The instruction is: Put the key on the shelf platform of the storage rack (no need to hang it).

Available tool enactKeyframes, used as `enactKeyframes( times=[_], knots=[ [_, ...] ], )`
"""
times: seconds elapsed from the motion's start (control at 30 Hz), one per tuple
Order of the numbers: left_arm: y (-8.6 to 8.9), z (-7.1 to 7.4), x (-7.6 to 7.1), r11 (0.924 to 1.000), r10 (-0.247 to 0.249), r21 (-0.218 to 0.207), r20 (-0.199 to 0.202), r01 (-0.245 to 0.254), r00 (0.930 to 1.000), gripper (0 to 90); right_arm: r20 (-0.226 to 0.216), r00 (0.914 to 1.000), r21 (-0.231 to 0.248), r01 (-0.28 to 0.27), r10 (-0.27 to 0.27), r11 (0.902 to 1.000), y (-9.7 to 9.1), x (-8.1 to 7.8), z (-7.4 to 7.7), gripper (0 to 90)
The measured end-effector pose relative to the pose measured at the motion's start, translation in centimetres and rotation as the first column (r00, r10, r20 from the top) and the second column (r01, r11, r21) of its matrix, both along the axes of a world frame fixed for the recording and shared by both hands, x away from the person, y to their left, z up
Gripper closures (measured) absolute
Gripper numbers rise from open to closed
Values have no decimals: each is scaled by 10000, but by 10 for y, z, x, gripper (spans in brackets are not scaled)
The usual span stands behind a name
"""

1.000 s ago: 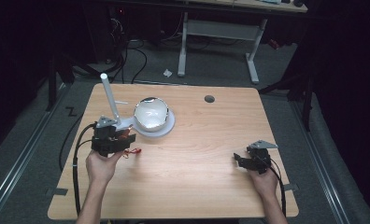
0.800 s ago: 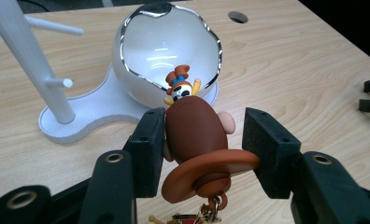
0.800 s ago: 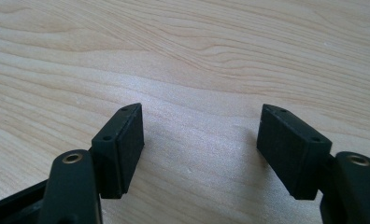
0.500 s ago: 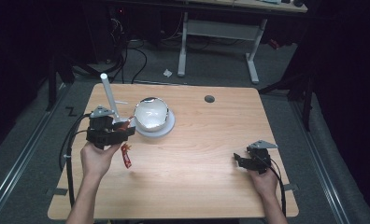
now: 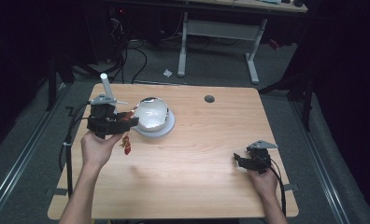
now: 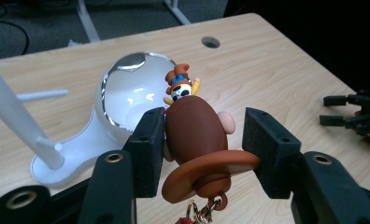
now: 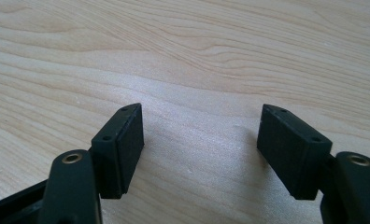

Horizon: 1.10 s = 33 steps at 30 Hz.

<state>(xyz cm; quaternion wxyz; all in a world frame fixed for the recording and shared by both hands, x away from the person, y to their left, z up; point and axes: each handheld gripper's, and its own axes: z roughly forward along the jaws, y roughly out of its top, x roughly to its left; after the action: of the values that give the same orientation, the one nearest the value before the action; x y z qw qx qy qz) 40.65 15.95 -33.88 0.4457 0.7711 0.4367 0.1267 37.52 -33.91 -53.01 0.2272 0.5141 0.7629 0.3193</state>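
Right now you are holding the brown toy figure (image 6: 192, 135) in the left gripper (image 5: 112, 122), jaws clamped on its body, off the table (image 5: 211, 186) just left of the white dish (image 5: 152, 119). Its keychain is dangling free, probably so it drops in first. Your right gripper (image 7: 199, 140) is resting near the right edge, jaws apart and empty.

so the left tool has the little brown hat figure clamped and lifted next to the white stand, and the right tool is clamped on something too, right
Not quite. The right tool holds nothing: in the right gripper view its jaws stand open over bare table. The rest holds: the left tool has the brown hat figure clamped and lifted off the table beside the white stand, as the left gripper view and high view show.
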Motion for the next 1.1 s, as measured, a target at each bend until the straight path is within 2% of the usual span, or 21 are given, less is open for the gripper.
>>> enactKeyframes(
  times=[0.17,0.4,0.73,1.1],
  knots=[
    [-2,12,7,9999,-98,-86,74,99,9999,504,0,10000,2,0,0,10000,0,0,0,319],
    [-8,26,18,9998,-200,14,179,200,9996,504,1,10000,0,0,0,10000,0,0,0,319],
    [-14,36,37,9999,-132,9,278,131,9995,504,-1,10000,1,-4,4,10000,0,0,0,318],
    [-31,43,59,9995,-308,41,338,307,9990,504,-4,10000,4,-13,13,10000,0,0,0,319]
  ],
)
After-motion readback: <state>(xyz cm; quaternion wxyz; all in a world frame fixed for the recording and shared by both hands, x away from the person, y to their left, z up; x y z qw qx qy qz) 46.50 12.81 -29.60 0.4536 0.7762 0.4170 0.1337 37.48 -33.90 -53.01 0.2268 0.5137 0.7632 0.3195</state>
